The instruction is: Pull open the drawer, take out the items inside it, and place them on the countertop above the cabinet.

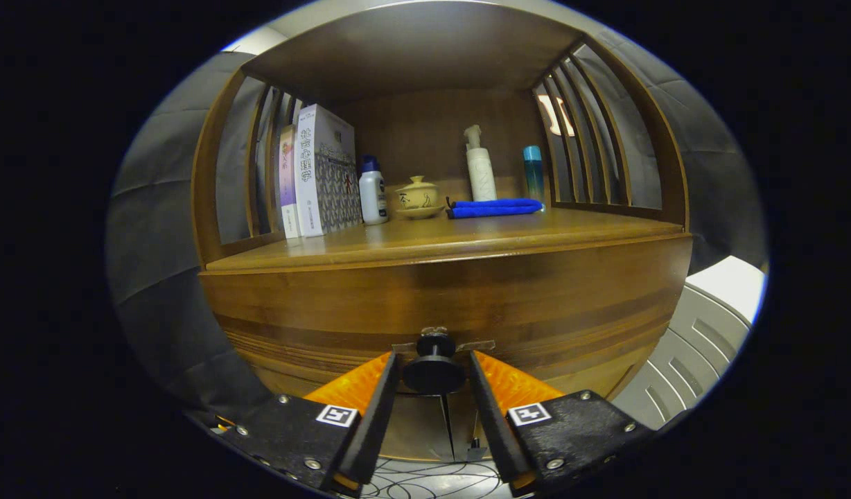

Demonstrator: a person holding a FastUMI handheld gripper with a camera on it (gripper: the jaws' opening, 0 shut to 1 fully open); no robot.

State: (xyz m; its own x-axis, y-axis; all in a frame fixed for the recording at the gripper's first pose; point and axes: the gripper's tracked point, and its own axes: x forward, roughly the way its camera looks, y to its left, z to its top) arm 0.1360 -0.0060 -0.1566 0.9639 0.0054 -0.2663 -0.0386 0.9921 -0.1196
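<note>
Wooden cabinet (pixel 439 291) with an open shelf bay on top — slatted sides (pixel 592 138), solid back panel, wood roof overhead. Dim warm light, glare on the shelf surface. Grey padded cloth wall (pixel 162 229) behind on both sides. White ribbed panel (pixel 703 333) low beside the cabinet. Pale floor (pixel 432 478) with thin dark looping lines below.
</note>
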